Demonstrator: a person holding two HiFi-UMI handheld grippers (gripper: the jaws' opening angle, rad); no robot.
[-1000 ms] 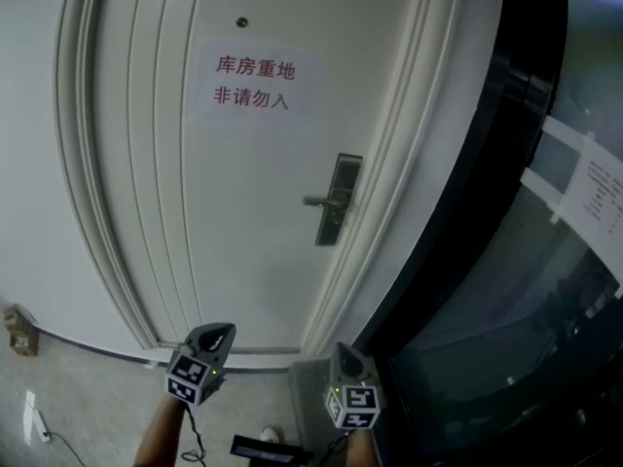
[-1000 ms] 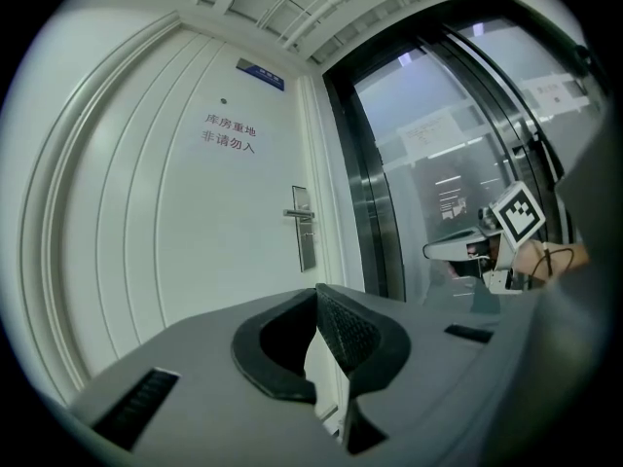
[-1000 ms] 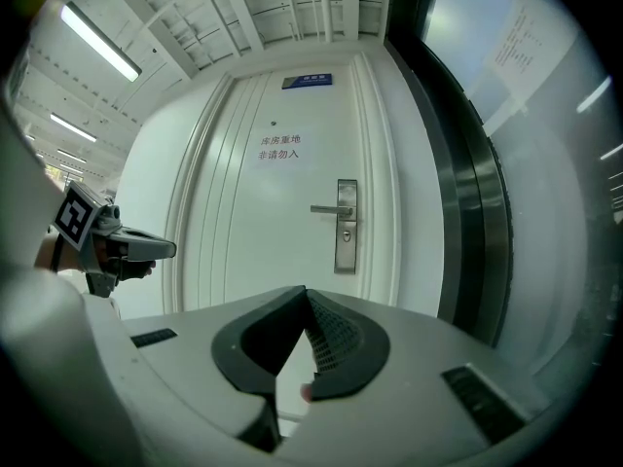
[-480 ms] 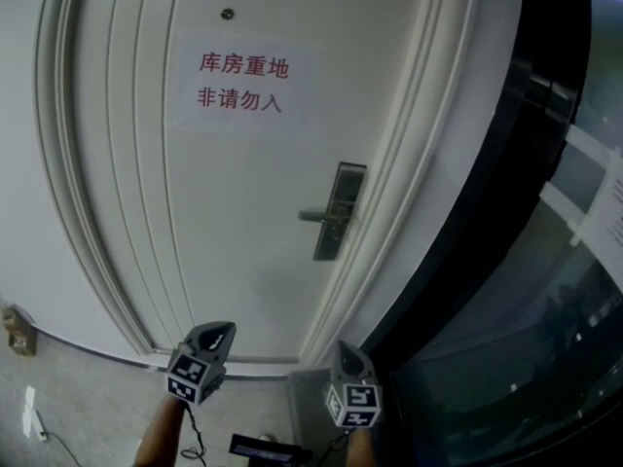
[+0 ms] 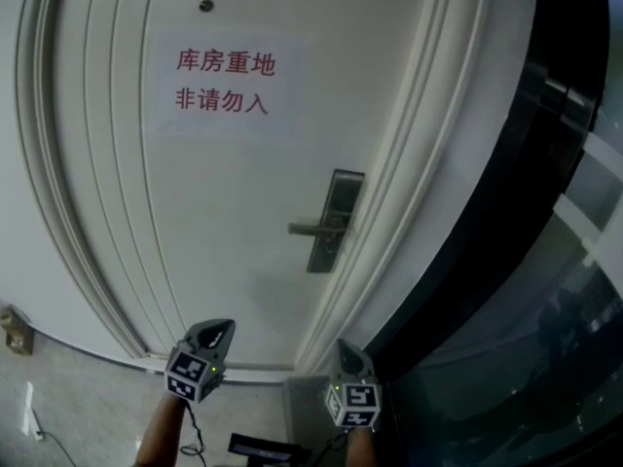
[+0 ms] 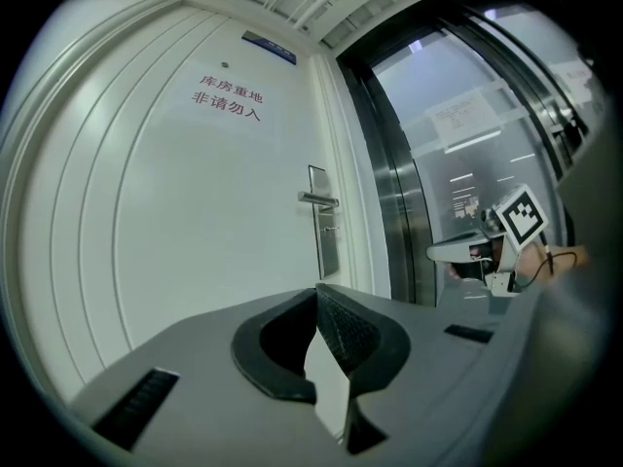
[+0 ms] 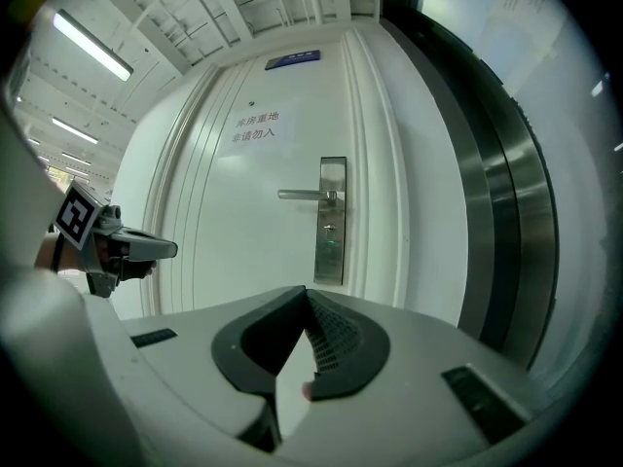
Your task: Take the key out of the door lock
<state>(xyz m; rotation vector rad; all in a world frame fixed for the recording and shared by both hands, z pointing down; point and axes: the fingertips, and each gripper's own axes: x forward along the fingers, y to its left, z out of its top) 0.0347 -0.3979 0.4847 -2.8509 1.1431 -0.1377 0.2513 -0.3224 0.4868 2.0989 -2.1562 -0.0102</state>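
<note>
A white door [image 5: 214, 193] fills the head view, with a grey lock plate [image 5: 333, 220] and a lever handle [image 5: 310, 228] at its right side. Under the handle, a small stub that may be the key [image 7: 329, 229] sticks out of the plate; it is too small to be sure. My left gripper [image 5: 220, 328] and right gripper [image 5: 345, 349] hang low in front of the door, well below and short of the lock. Both have their jaws together with nothing between them, as shown for the left gripper [image 6: 316, 295] and right gripper [image 7: 306, 293] in their own views.
A paper sign [image 5: 222, 81] with red characters is stuck on the door above the lock. A black-framed glass wall [image 5: 545, 261] runs along the right. On the floor at the left lie a small box [image 5: 14, 329] and a cable [image 5: 34, 418].
The head view has shifted: the sign and the lock plate have slid left and look slightly larger. Both grippers keep their places low in the frame, still shut.
</note>
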